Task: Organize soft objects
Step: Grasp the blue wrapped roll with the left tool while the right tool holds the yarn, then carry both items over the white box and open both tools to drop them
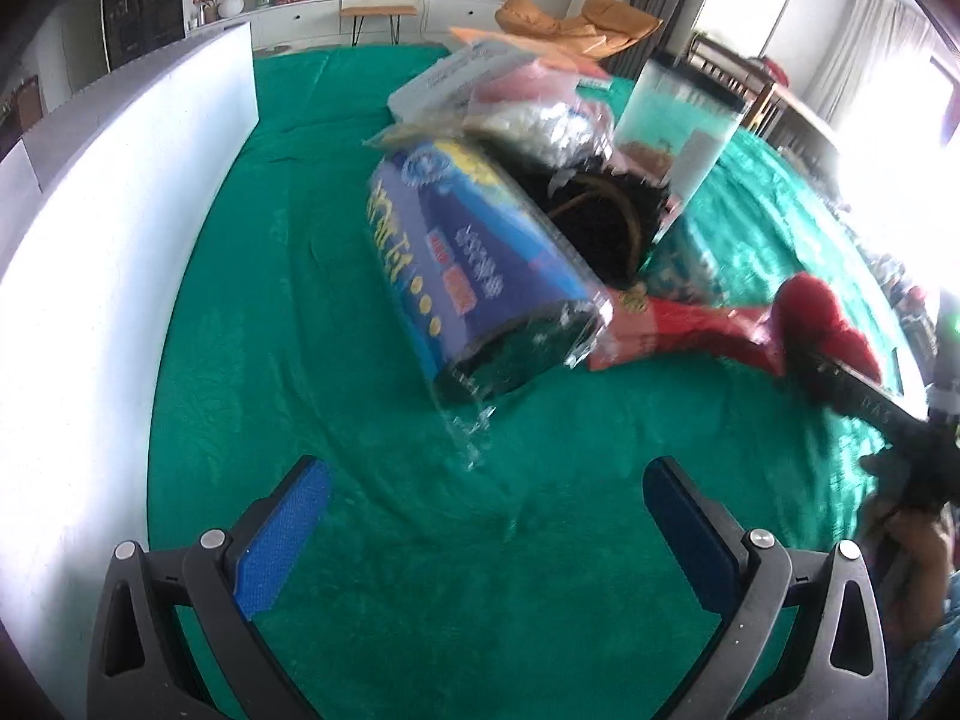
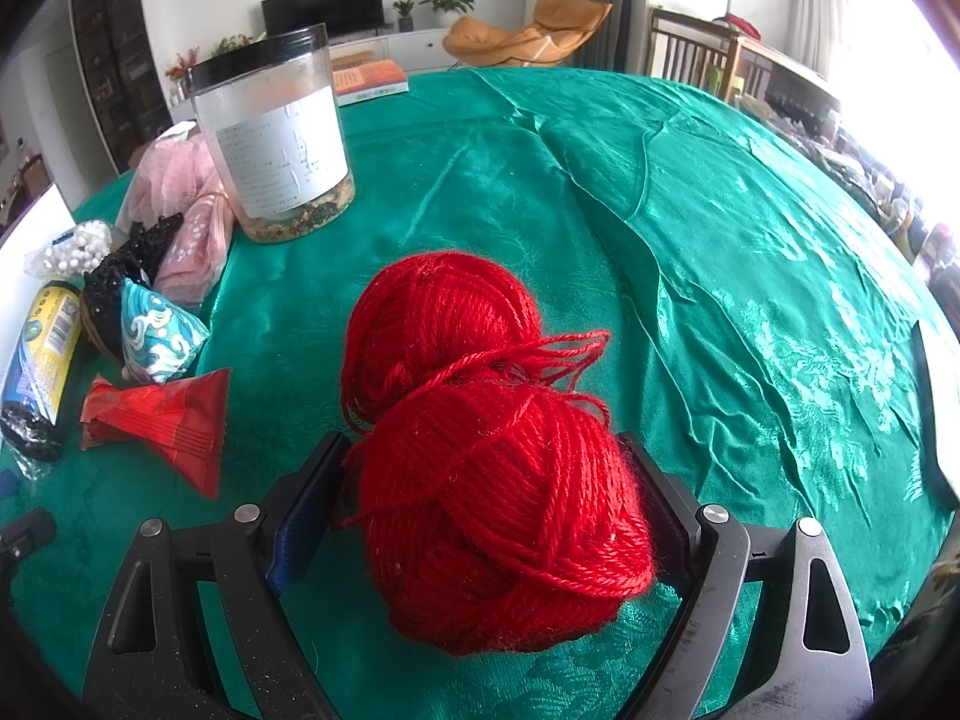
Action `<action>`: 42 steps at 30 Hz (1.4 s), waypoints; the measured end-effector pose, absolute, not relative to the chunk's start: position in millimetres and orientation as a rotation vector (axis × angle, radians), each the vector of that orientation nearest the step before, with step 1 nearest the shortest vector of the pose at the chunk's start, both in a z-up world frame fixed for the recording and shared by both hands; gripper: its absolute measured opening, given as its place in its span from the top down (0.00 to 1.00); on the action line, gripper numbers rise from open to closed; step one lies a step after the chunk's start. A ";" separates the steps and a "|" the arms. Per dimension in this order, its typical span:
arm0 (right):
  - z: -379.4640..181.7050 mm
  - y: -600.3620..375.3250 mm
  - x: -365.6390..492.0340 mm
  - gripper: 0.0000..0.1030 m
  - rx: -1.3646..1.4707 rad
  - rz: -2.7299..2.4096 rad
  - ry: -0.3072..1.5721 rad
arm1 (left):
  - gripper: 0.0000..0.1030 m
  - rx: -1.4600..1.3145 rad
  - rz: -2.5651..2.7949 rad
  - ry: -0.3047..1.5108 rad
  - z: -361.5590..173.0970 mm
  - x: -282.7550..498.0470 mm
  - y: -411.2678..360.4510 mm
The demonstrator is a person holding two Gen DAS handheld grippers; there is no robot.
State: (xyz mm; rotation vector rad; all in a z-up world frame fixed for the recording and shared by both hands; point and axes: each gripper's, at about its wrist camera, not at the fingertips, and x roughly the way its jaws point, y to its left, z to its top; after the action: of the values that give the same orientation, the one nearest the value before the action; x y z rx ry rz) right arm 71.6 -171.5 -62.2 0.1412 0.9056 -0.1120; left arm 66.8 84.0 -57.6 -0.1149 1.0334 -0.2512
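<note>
Right gripper (image 2: 498, 516) has its jaws clamped on a red yarn (image 2: 504, 450), both pads pressed into the near ball; a second ball of the same yarn sits just beyond, joined by loose strands, over the green cloth (image 2: 720, 240). Can't tell if the yarn touches the cloth or is lifted. Left gripper (image 1: 486, 516) jaws wide apart, nothing between them, blue pads (image 1: 282, 540) over bare cloth. In the left view the picture is blurred. Just ahead of the left gripper: a blue roll (image 1: 474, 264) in clear wrap, lying on its side, wrap tail pointing toward the gripper. Right of it a red packet (image 1: 672, 324) flat on the cloth, and past that the yarn (image 1: 822, 318) with the right gripper's black finger across it. Behind the roll a black item (image 1: 600, 216), then a bag of white beads (image 1: 540, 120), all touching in one pile. Clear jar (image 1: 678, 126) with black lid stands upright beside the pile, some dark contents at the bottom. White board (image 1: 120, 228) stands along the left edge of the table. In the right view, left of the yarn and well apart: red packet, a teal patterned pouch (image 2: 156, 330), pink bundles (image 2: 192, 210) against the jar, a book (image 2: 369, 81) at the far edge. Far back: TV (image 2: 324, 3), orange chair (image 2: 528, 30).
</note>
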 end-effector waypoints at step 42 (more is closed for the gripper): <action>135.8 -66.8 192.2 0.50 0.223 0.438 0.838 | 0.38 -0.253 0.018 0.828 76.7 67.2 248.3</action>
State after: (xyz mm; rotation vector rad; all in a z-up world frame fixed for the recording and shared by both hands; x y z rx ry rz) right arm 192.2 -66.8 135.8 0.2234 0.8383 0.4385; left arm 67.2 248.3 76.7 -0.2529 0.8282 0.0181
